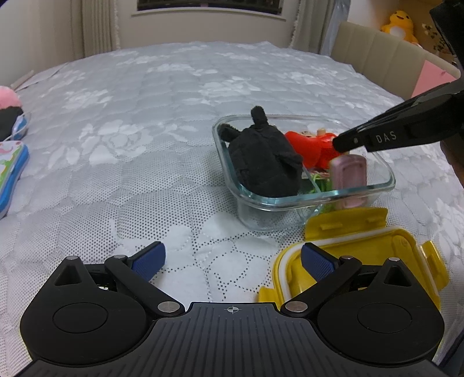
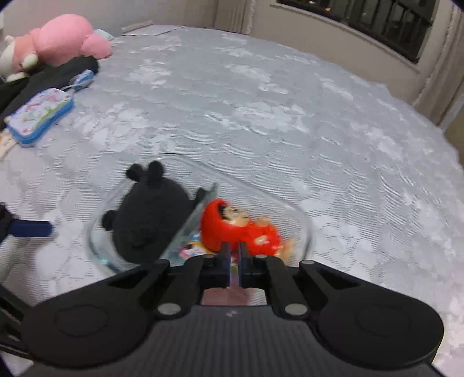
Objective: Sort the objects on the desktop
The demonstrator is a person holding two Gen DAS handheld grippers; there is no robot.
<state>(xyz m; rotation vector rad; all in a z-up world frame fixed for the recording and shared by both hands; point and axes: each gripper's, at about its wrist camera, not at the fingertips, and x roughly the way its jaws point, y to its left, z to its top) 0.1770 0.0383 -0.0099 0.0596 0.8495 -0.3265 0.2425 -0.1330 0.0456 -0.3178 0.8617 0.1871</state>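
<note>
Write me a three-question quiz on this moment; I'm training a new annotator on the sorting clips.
1. True or false: the black plush lies inside the glass container.
2. Which gripper is wide open: A left, B right?
3. Fill in: the yellow lid lies on the ____ beside the container.

Key: 1 true. 2 A; the left gripper gapes over the bedspread, while the right gripper is nearly shut on a pink object. 3 bedspread.

A pale quilted bedspread (image 1: 174, 116) runs to a beige wall under a dark window (image 2: 377, 26), curtains (image 1: 98, 26) beside.
</note>
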